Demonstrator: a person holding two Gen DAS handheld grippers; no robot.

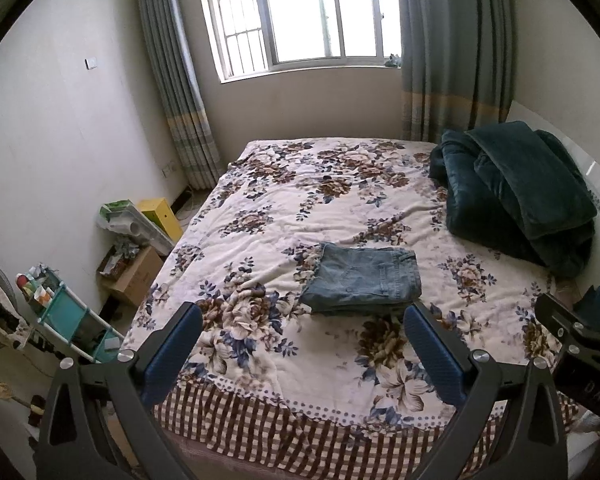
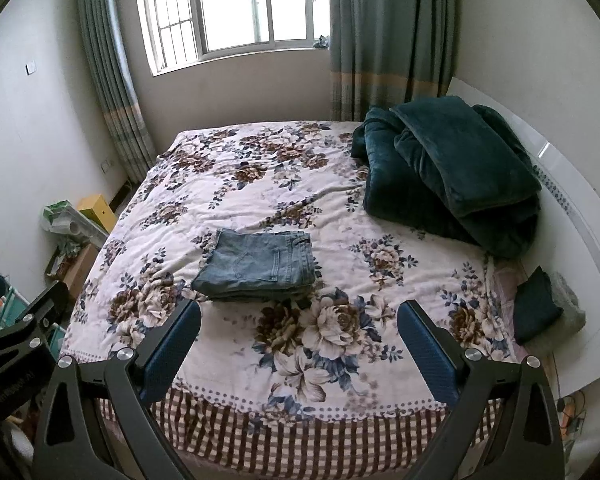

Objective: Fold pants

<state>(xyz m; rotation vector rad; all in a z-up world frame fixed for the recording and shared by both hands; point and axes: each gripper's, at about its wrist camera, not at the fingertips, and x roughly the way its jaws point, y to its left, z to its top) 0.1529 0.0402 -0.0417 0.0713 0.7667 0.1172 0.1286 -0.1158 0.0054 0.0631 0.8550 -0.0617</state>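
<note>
The blue denim pants [image 1: 364,278] lie folded in a compact rectangle on the floral bedspread [image 1: 300,208], near the bed's front middle. They also show in the right wrist view [image 2: 260,266]. My left gripper [image 1: 302,312] is open and empty, held above the bed's front edge, just short of the pants. My right gripper [image 2: 299,310] is open and empty, to the right of the left one, also short of the pants. The right gripper's body shows at the right edge of the left wrist view [image 1: 580,332].
A heap of dark green blankets [image 2: 452,168] sits at the bed's far right by the white headboard [image 2: 572,216]. A small dark folded cloth [image 2: 536,304] lies at the right edge. Boxes [image 1: 136,272] and a teal shelf [image 1: 68,316] stand on the floor at left.
</note>
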